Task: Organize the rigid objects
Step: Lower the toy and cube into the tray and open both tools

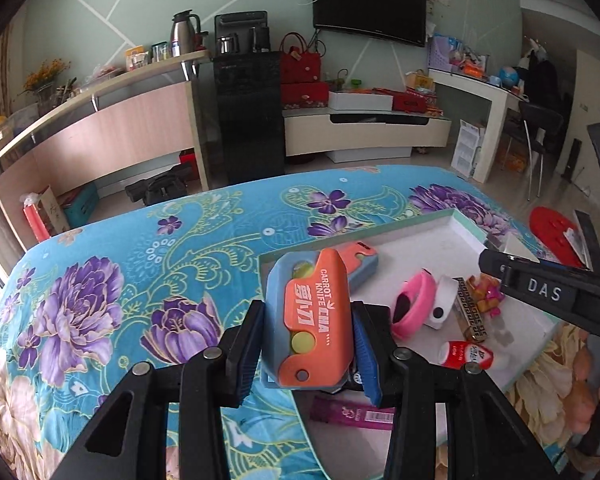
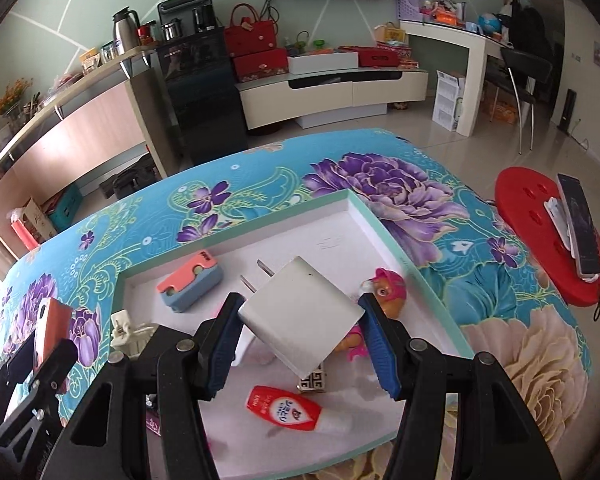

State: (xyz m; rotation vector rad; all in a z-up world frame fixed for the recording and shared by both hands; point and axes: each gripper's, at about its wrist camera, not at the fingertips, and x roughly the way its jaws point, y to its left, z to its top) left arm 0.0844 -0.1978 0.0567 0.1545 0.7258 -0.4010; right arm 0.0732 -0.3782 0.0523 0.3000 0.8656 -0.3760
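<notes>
My left gripper [image 1: 306,344] is shut on an orange and blue toy carrot knife [image 1: 308,320], held above the left edge of the white tray [image 1: 460,220]. My right gripper [image 2: 300,336] is shut on a white plug charger [image 2: 304,312], its prongs pointing up and left, over the tray [image 2: 352,216]. A second orange and blue toy knife [image 2: 190,286] lies in the tray's far left corner. A red and white tube [image 2: 288,408], a pink-haired toy figure [image 2: 388,290], a pink ring [image 1: 414,306] and a patterned box [image 1: 470,316] also lie in the tray.
The tray rests on a table under a blue flowered cloth [image 1: 140,272]. A purple packet [image 1: 352,414] lies at the tray's near left. A cream clip [image 2: 126,332] sits by the tray's left rim. A red stool [image 2: 540,232] with a phone [image 2: 580,232] stands right.
</notes>
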